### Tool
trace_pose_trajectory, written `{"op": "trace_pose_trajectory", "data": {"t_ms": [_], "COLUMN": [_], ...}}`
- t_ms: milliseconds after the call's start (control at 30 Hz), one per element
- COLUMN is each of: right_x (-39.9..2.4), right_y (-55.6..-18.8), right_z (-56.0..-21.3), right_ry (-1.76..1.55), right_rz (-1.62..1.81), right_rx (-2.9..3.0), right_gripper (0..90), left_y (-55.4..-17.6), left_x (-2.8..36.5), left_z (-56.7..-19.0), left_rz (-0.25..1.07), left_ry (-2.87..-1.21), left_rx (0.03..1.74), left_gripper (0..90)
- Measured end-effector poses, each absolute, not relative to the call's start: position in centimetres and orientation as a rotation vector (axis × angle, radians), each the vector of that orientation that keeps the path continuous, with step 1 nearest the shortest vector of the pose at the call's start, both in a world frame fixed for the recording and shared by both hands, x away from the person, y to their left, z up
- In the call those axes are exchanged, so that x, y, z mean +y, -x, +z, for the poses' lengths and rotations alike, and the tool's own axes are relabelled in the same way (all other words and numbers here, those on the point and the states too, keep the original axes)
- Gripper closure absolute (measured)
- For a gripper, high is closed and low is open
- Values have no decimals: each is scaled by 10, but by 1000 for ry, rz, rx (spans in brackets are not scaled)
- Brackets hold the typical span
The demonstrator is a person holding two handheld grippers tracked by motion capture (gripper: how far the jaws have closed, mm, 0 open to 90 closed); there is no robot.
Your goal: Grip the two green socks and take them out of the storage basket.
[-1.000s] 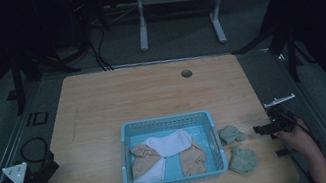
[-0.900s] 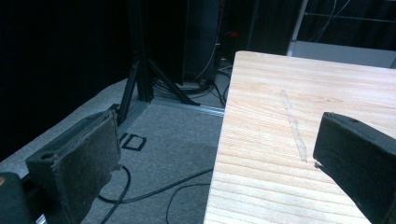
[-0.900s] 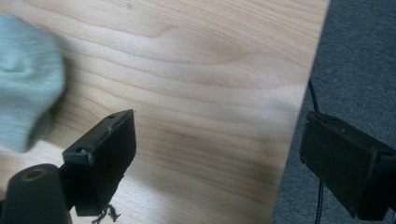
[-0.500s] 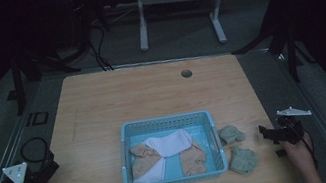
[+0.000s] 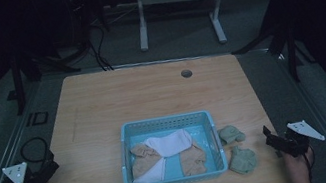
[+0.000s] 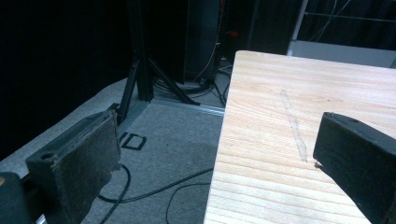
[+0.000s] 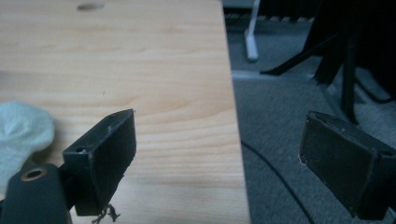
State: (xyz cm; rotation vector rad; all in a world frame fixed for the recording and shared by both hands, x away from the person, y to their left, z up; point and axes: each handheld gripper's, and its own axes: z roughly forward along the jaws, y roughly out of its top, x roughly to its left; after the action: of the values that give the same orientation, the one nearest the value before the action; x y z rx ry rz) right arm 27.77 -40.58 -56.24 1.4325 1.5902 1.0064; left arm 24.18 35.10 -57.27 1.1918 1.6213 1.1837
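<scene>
The left gripper's fingers (image 6: pixel 79 158) stand spread wide with nothing between them, 1 over the grey floor (image 6: pixel 173 154) and the other over the table's (image 6: pixel 280 140) left edge. The right gripper's fingers (image 7: pixel 107 149) are likewise spread and empty, straddling the table's right edge, 1 over the wood and 1 over the carpet.

In the high view the wooden table (image 5: pixel 117 104) carries a light blue basket (image 5: pixel 165 121) near its front edge, right of centre. Inside lie a white sock (image 5: pixel 170 142) across the middle, a tan sock (image 5: pixel 143 157) at its left and another tan sock (image 5: pixel 192 160) at the front right; white fabric also shows at the front left corner. Just outside the basket's right wall sit 2 green socks: 1 bunched (image 5: pixel 231 134) beside the wall, the other (image 5: pixel 242 160) nearer the front edge. A small round grommet hole (image 5: pixel 187 73) sits near the table's far edge.

The left gripper (image 5: pixel 38 175) hangs off the front left corner, held in the person's hand, where it was 1 second ago. The right gripper (image 5: pixel 275 140) has pulled back: 1 second ago it was over the table close to the green socks, and now it sits at the right edge, apart from them. The socks and basket lie as before.
</scene>
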Motion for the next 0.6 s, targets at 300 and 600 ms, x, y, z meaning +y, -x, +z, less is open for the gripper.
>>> {"op": "trace_pose_trajectory", "data": {"t_ms": [300,600], "right_x": [-409,-414], "right_y": [-267,-265], "right_z": [-562,-563], "right_ry": [-1447,-1467], "right_rz": [1069,1094], "right_rx": [1503,1460], "right_gripper": [107,108], "left_y": [-241,-241], "left_x": [351,351], "left_z": [-573,-573], "left_rz": [1184,1183], "left_ry": [-1190,-1189], "left_rx": [1617,1616], "left_gripper": [7,7]}}
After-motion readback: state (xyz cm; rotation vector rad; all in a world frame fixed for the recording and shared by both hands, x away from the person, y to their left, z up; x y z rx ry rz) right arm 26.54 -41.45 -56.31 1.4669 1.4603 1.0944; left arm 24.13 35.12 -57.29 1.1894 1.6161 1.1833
